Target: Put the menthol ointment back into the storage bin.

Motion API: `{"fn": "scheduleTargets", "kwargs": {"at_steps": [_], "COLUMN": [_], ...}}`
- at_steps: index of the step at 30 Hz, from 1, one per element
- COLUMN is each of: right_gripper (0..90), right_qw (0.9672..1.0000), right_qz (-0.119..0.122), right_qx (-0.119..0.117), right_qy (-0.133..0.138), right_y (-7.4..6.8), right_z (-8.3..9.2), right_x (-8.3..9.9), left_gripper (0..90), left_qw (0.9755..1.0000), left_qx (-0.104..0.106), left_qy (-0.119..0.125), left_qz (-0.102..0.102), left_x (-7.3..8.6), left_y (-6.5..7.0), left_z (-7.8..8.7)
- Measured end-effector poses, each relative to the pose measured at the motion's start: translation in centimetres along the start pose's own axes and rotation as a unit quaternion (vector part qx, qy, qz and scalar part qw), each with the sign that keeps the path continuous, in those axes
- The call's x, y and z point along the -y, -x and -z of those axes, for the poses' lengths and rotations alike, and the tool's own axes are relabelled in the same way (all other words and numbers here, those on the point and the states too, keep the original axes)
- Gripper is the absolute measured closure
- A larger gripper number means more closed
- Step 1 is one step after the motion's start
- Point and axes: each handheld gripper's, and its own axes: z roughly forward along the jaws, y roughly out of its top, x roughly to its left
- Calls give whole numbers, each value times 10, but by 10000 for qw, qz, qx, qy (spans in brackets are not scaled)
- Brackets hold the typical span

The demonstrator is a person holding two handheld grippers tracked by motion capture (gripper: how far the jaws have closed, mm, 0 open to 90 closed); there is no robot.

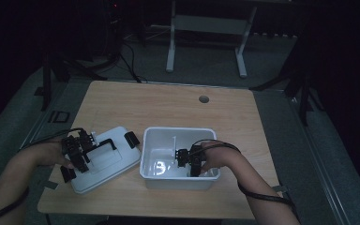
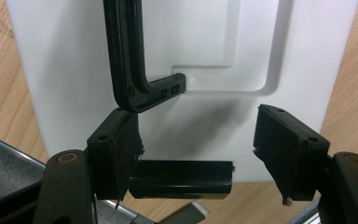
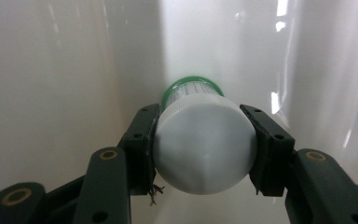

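The right gripper's (image 3: 204, 151) fingers (image 3: 142, 140) clamp a white-capped bottle (image 3: 204, 144) low inside the bin (image 1: 178, 132), seemingly to set it down, while the left gripper (image 2: 198, 149), fingers apart, hovers over the lid (image 1: 122, 136) on the bench (image 1: 168, 103).

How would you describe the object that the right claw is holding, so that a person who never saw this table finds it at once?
On the wooden table stands an open white bin, beside its white lid. Inside the bin, the right claw is shut on a small bottle. It has a white cap and a green band behind it, the one coloured thing among white plastic.
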Motion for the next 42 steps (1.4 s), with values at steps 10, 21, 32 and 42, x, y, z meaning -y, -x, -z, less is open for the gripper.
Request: {"fn": "scheduleTargets", "kwargs": {"at_steps": [10, 21, 32, 42], "right_gripper": [464, 454, 422, 386], "right_qw": [10000, 9994, 9964, 9915], "right_qz": [-10, 16, -182, -481], "right_qx": [-5, 198, 469, 661], "right_qy": [75, 300, 684, 1008], "right_y": [-2, -7, -4, -3], "right_z": [12, 46, 80, 111], "right_x": [2, 16, 41, 82], "left_gripper": [311, 311, 311, 311], "left_qw": [10000, 10000, 10000, 10000], "left_qx": [14, -40, -32, -44], "left_qy": [5, -47, -9, 6], "left_qz": [-10, 36, 26, 28], "left_x": [0, 4, 2, 2], "left_y": [0, 0, 1, 1], "left_z": [1, 3, 2, 3]}}
